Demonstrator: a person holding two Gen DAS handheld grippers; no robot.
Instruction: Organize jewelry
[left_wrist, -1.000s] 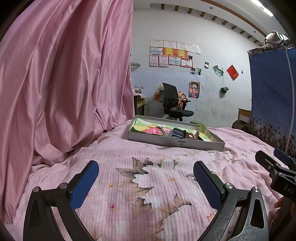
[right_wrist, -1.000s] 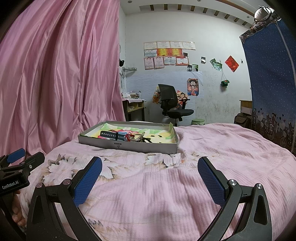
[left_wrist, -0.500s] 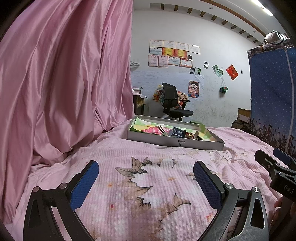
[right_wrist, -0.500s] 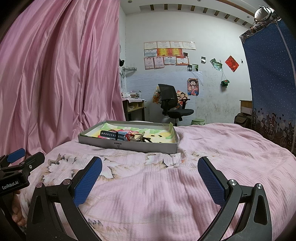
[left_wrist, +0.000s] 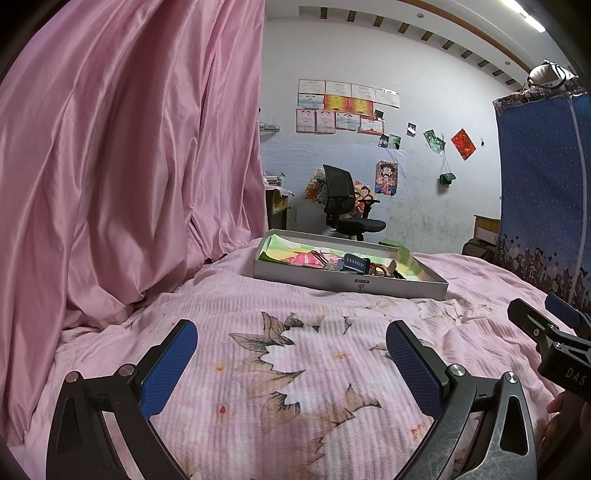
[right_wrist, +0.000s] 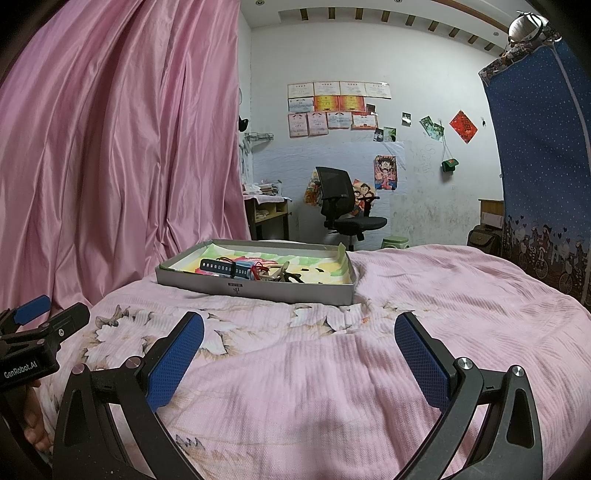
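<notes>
Two tongs are seen held low over one bed (right_wrist: 424, 295), side by side. The left tongs (left_wrist: 291, 354) are spread wide with nothing between the two blue pads, and a flower print of the pink cover is seen through the gap. The right tongs (right_wrist: 299, 349) are likewise released and empty, pointed level across the cover. Each tool is caught at the edge of the other's view, and part of a hand (left_wrist: 565, 417) is glimpsed beneath the right one.

Farther along the bed, well apart from both tongs, one shallow grey box (right_wrist: 258, 290) is laid flat on the cover, lined with bright printed paper. A small heap of jewelry (right_wrist: 255, 271) is gathered near the middle of the box: one dark strap with a row of holes (right_wrist: 218, 266) is made out, with some red thread and pale pieces beside it; the pieces cannot be counted.

One pink curtain (left_wrist: 129, 166) is hung at the left. Beyond the bed, one black office chair (right_wrist: 343, 206) is stood before a white wall covered with certificates (right_wrist: 332, 107) and pictures, and one blue cloth (right_wrist: 535, 166) is hung at the right.
</notes>
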